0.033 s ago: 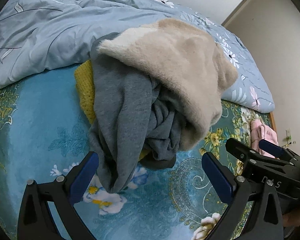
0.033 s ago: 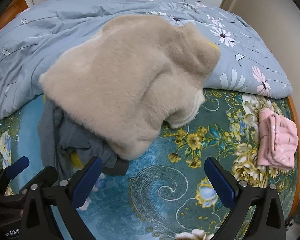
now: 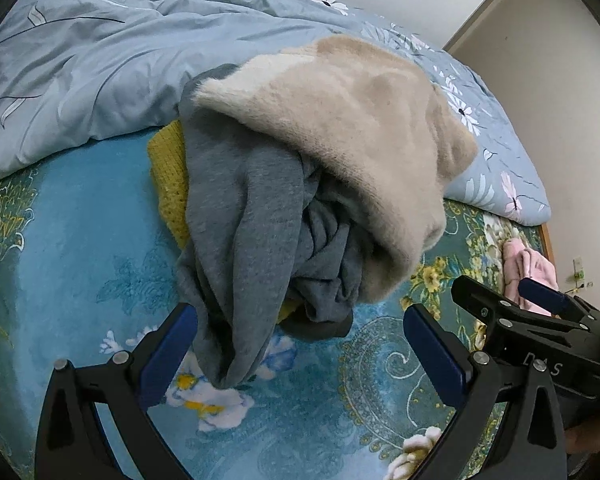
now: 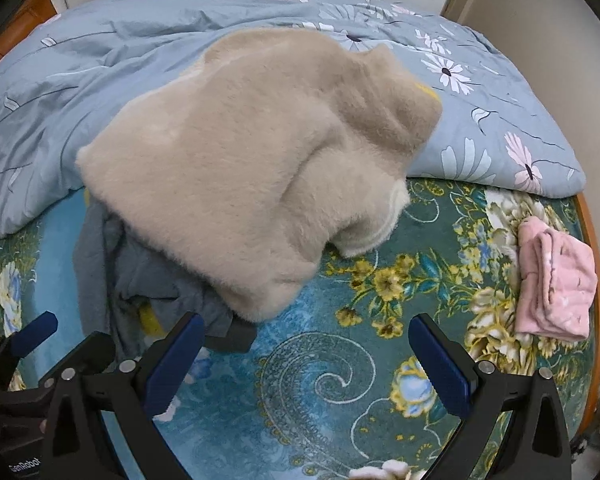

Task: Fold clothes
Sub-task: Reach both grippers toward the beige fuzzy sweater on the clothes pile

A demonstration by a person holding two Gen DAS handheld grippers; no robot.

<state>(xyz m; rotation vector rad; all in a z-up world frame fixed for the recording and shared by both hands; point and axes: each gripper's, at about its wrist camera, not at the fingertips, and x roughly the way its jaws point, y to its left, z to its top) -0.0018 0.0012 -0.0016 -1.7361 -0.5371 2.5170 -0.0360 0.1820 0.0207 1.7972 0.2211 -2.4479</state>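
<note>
Left wrist view: the left gripper [image 3: 300, 352] hangs wide open and empty over a bed [image 3: 80, 240] spread with a teal floral blanket. Ahead lies 1 heap of 3 garments: a beige fleece [image 3: 360, 140] on top, a grey sweatshirt [image 3: 252, 232] spilling toward the gripper, and a yellow knit [image 3: 170, 184] at the heap's left. The sweatshirt's hem lies between the blue pads [image 3: 168, 354], ungripped. 1 blue floral duvet [image 3: 80, 60] bunches behind.

Right wrist view: the right gripper [image 4: 306, 364] is equally wide open, holding nothing, above bare blanket. The beige fleece [image 4: 240, 184] covers the grey sweatshirt [image 4: 100, 264]. 1 folded pink garment [image 4: 556, 284] sits apart at the bed's right edge. Nothing differs from the matching earlier frames.
</note>
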